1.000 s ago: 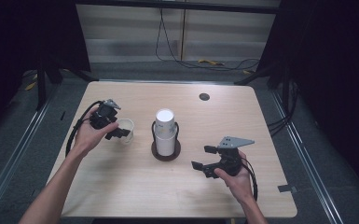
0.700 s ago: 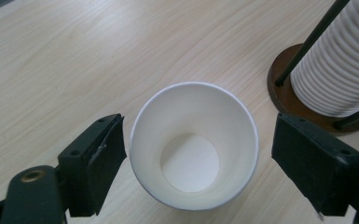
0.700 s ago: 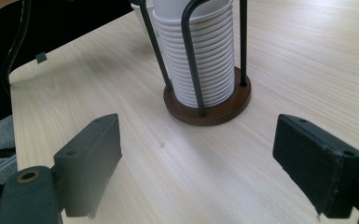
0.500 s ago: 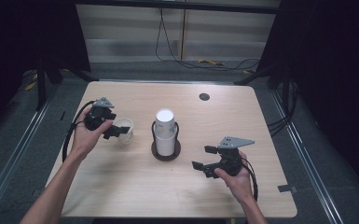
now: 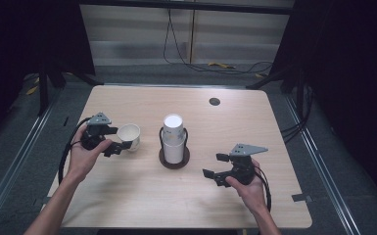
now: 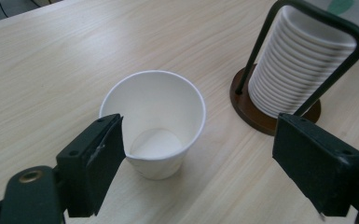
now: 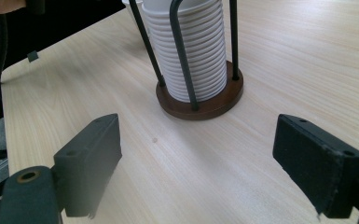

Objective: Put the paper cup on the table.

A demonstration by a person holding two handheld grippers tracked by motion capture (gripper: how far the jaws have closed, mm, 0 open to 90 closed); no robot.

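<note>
A single white paper cup (image 5: 129, 136) stands upright and empty on the wooden table (image 5: 142, 200), left of centre. My left gripper (image 5: 119, 138) is open just to its left. In the left gripper view the cup (image 6: 154, 121) sits low between the wide jaws of the left gripper (image 6: 205, 163), close to the left one. A stack of white cups (image 5: 173, 139) stands in a black wire holder on a round brown base (image 5: 174, 162) at mid-table. My right gripper (image 5: 215, 165) is open and empty, right of and nearer than the holder, and the stack (image 7: 191, 51) rises beyond the right gripper (image 7: 196, 163).
A dark round hole (image 5: 214, 101) sits in the table's far right part. A cable loops from the left gripper (image 5: 66, 152) over the left edge. A piece of tape (image 5: 298, 197) marks the near right corner. Bare wood lies in front of the holder.
My left gripper has drawn back slightly to the left and toward the person, while the single cup stays in nearly the same spot. The right gripper has not moved.
</note>
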